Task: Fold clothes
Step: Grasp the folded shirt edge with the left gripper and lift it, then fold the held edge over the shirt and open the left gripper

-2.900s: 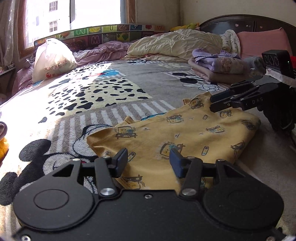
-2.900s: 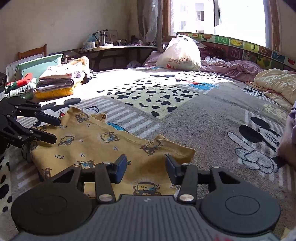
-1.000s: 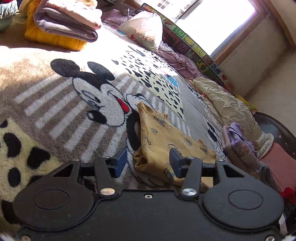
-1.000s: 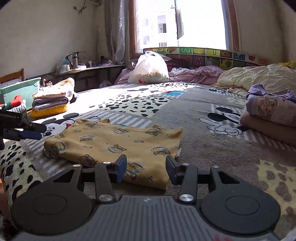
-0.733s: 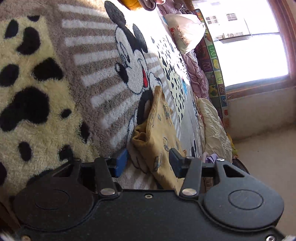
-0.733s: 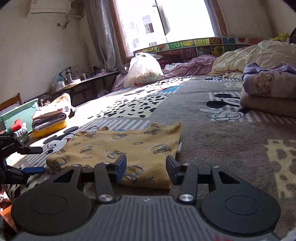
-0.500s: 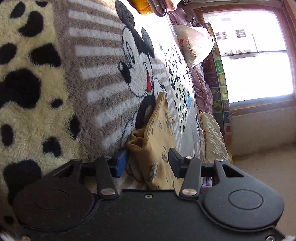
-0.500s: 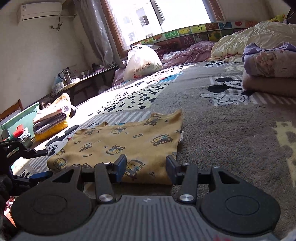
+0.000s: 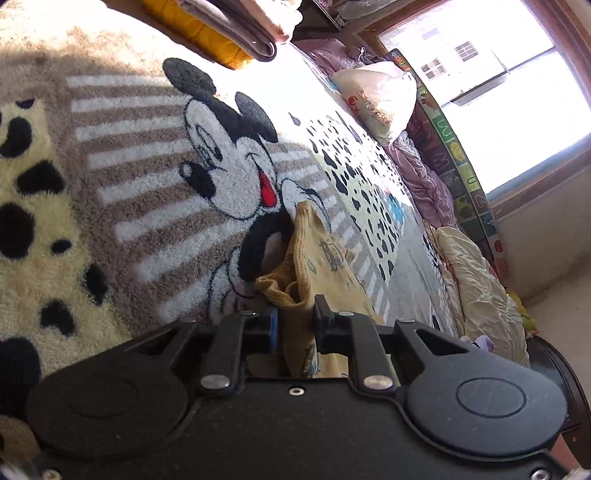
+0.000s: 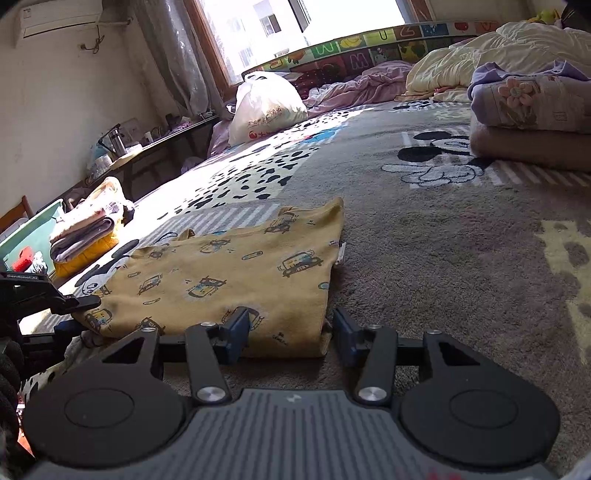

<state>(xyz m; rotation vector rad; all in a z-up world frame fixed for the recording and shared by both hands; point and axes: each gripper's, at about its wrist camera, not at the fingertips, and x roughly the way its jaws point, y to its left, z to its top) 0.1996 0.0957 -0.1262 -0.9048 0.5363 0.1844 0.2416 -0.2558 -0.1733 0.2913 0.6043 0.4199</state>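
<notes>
The yellow cotton shirt with car prints [image 10: 236,273] lies flat on the cartoon-mouse fleece blanket [image 10: 443,236] covering the bed. The left gripper [image 9: 295,325] is closing its fingers on a bunched corner, seemingly already pinching it. The right gripper [image 10: 290,336] holds its fingers spread astride the near corner.

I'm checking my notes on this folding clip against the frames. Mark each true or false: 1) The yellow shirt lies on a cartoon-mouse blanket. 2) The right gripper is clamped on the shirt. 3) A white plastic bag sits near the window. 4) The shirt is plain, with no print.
1) True: the yellow shirt lies on the cartoon-mouse blanket.
2) False: the right gripper is open at the shirt's near edge, its pads apart from the cloth.
3) True: the white plastic bag sits by the window.
4) False: it is printed with small cars.
</notes>
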